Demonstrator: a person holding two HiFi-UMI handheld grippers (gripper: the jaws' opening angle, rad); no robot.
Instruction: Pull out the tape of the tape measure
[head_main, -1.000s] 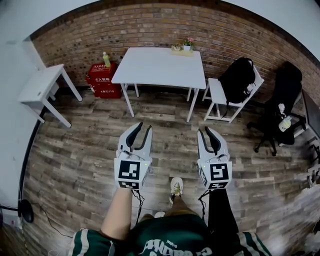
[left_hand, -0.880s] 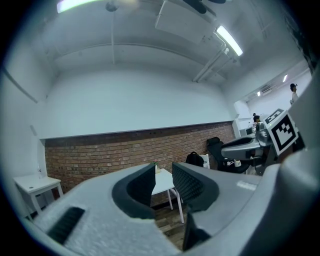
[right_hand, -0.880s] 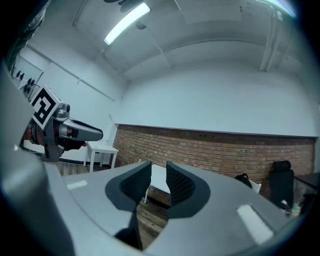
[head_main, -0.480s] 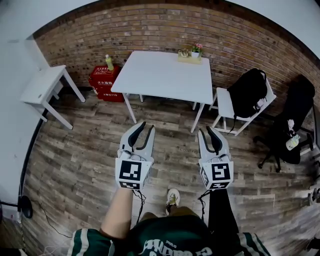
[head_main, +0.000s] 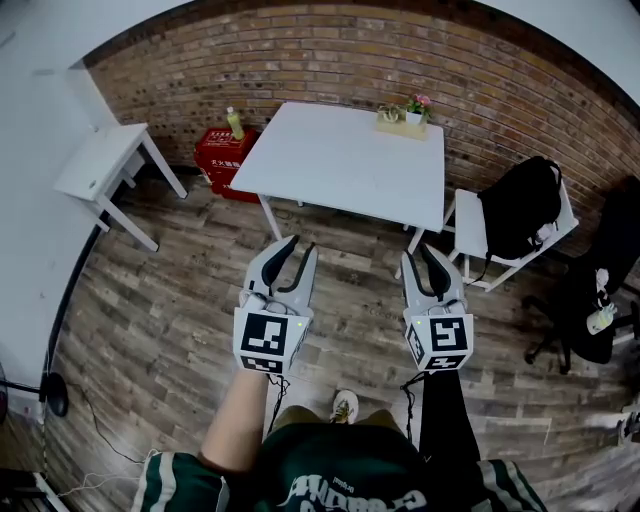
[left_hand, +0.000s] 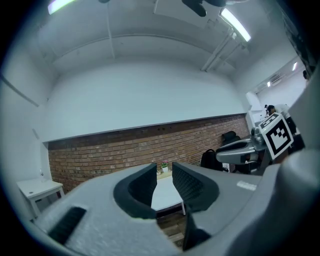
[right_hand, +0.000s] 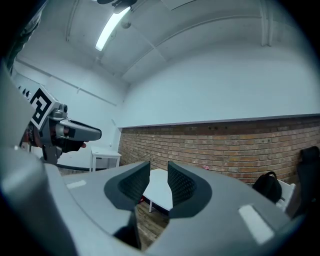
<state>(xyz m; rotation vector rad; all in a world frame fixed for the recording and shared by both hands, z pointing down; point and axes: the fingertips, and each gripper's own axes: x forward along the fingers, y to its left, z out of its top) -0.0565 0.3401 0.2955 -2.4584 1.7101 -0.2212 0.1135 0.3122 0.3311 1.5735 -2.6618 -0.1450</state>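
Observation:
No tape measure shows in any view. My left gripper (head_main: 303, 244) is held level over the wooden floor, open, with nothing between its dark pads; it points at the white table (head_main: 345, 160). My right gripper (head_main: 421, 251) hangs beside it, also open and empty, and its jaws have just been opening. In the left gripper view the left gripper (left_hand: 164, 168) frames the white table (left_hand: 163, 192) through its gap. The right gripper (right_hand: 159, 169) likewise shows the white table (right_hand: 157, 192) between its pads. Both grippers are short of the table's near edge.
A tray with small potted plants (head_main: 408, 115) sits at the table's far edge by the brick wall. A small white side table (head_main: 100, 165) stands left, next to a red crate (head_main: 222, 152) with a bottle. A white chair bearing a black backpack (head_main: 520, 205) and a black office chair (head_main: 600, 300) stand right.
The white table and brick wall have drawn nearer as the person walks forward. Both grippers keep the same level pose side by side; the right jaws stand a little wider.

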